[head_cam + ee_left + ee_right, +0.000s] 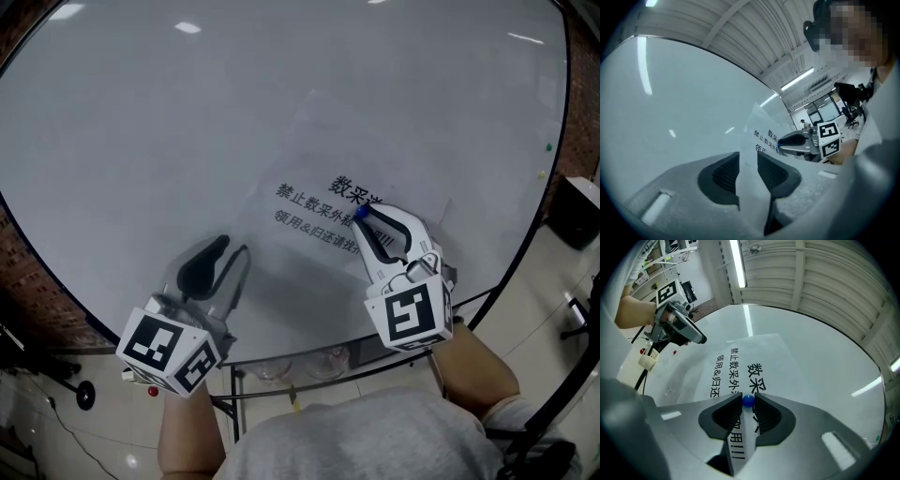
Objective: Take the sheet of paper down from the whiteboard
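**A:** Entry one, the sheet of paper (319, 159)?

**B:** Printed, lying against the whiteboard (141, 122), right of centre. Its near left corner lifts off the board.

**A:** Entry two, left gripper (747, 161)?

**B:** Jaws wide apart. The lifted corner passes through the gap, and neither pad pinches it.

**A:** Entry three, right gripper (368, 223)?

**B:** Jaws narrowed onto a small blue magnet (747, 401) that sits on the sheet's print, one pad against each side.
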Available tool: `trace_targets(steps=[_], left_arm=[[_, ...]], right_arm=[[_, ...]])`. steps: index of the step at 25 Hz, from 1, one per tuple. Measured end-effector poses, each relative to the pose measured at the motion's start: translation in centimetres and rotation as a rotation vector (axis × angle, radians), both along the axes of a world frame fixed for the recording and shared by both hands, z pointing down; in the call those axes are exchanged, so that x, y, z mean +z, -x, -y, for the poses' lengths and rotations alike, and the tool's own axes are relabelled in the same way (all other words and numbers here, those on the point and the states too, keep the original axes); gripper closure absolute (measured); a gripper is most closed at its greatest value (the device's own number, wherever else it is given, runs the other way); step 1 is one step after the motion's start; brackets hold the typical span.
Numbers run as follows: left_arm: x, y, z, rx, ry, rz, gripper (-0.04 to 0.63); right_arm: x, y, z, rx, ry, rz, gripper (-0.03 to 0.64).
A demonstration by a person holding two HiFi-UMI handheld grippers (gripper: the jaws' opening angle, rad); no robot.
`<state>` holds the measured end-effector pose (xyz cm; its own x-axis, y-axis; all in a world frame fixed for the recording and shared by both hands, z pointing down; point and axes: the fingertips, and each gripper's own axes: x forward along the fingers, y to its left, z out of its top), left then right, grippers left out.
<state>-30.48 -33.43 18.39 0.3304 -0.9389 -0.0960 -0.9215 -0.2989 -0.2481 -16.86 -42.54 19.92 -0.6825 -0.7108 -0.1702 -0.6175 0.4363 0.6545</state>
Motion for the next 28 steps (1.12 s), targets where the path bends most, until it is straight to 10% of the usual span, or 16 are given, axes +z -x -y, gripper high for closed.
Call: trace_targets(steps=[28], left_arm=[[1.9,-0.1,2.3,0.034,0.128,0.008,0.594]], right_arm=[[0.3,-1.0,1.1,0.011,0.012,0.006,0.534]])
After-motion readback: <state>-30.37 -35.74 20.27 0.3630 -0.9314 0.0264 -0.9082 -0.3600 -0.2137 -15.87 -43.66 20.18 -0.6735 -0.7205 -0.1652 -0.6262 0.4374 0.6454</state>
